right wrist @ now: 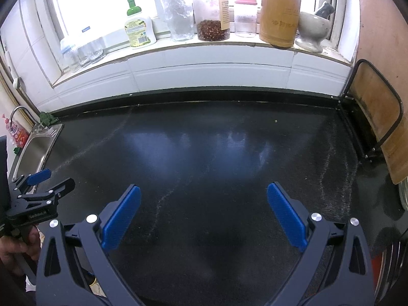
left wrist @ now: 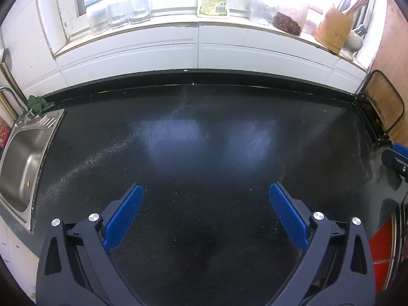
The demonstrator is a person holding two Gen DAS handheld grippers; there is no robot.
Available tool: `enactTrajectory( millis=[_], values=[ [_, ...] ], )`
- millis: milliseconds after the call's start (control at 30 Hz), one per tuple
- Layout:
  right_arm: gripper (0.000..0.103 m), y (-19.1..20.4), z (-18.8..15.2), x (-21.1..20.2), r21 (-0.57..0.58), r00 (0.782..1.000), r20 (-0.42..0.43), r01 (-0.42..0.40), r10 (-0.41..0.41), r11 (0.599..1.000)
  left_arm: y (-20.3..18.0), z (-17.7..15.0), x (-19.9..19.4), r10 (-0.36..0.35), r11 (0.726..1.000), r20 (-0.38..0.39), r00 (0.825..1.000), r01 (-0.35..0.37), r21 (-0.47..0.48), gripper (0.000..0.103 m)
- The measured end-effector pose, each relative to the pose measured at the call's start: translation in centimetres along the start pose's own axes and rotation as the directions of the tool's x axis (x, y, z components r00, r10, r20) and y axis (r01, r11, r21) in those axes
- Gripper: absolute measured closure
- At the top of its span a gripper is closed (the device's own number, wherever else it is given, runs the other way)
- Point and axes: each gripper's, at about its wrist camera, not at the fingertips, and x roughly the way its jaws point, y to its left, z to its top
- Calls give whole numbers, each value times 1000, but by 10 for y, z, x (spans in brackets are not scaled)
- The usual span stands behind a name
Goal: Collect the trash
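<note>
My left gripper (left wrist: 206, 191) is open and empty over the black countertop (left wrist: 204, 132). My right gripper (right wrist: 204, 191) is open and empty over the same countertop (right wrist: 204, 148). The left gripper also shows at the left edge of the right wrist view (right wrist: 53, 178), open. A part of the right gripper shows at the right edge of the left wrist view (left wrist: 397, 158). Only tiny crumbs lie on the counter, such as one speck (right wrist: 276, 121) near the back. A green scrap (left wrist: 38, 103) lies at the back left corner beside the sink; it also shows in the right wrist view (right wrist: 47, 118).
A steel sink (left wrist: 23, 158) is at the left. The windowsill holds a detergent bottle (right wrist: 139, 29), glass jars (right wrist: 213, 19), a wooden utensil holder (right wrist: 279, 17) and a mortar (right wrist: 312, 29). A cutting board in a rack (right wrist: 377, 127) stands at the right. A red object (left wrist: 382, 242) sits low right.
</note>
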Motion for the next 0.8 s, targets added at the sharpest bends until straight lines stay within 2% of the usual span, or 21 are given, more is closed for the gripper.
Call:
enactTrajectory(
  millis=[800],
  values=[
    [7,2,2,3,2,1000,-4,-1,1,1000,3,2,2,6,1000,1,1000,-6,-1,7]
  ],
)
